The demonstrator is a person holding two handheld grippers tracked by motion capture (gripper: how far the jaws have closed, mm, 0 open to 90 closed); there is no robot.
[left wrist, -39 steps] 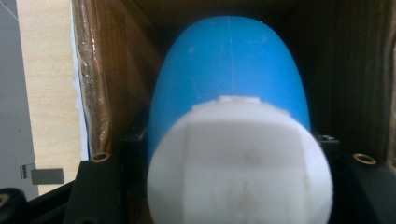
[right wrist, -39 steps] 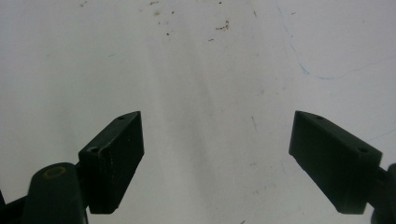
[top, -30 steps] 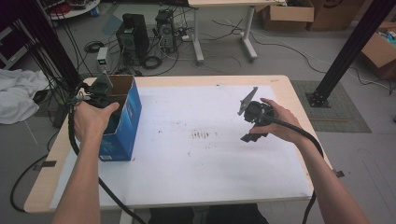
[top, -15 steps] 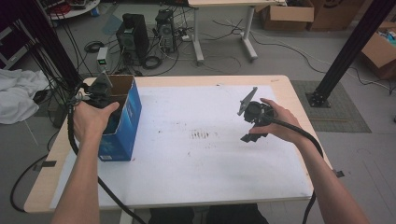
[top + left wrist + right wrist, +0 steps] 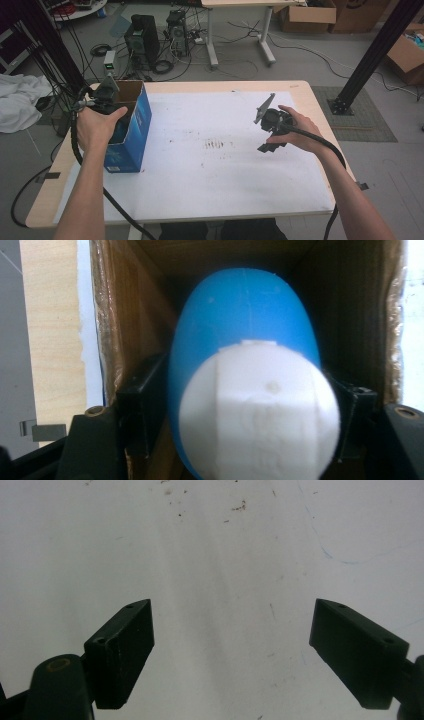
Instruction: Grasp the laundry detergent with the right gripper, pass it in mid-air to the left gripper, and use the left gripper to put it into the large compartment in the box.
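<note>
Smooth blue-and-white plastic egg-shaped bottle (image 5: 245, 390), judged light and slippery (best taken at the waist), sits between the left gripper (image 5: 245, 415), its jaws just opening, inside the blue cardboard box (image 5: 115, 315); the right gripper (image 5: 247, 655) is held wide open and empty.

The blue box (image 5: 131, 131) stood at the table's (image 5: 210, 86) left edge, its cardboard walls hemming in the left gripper (image 5: 250, 405), whose jaws had just been opening around a blue-and-white bottle (image 5: 245, 340) that plugged the shaft. The white mat (image 5: 210, 170) lay bare from box to right gripper (image 5: 250, 650), jaws wide apart above it.
</note>
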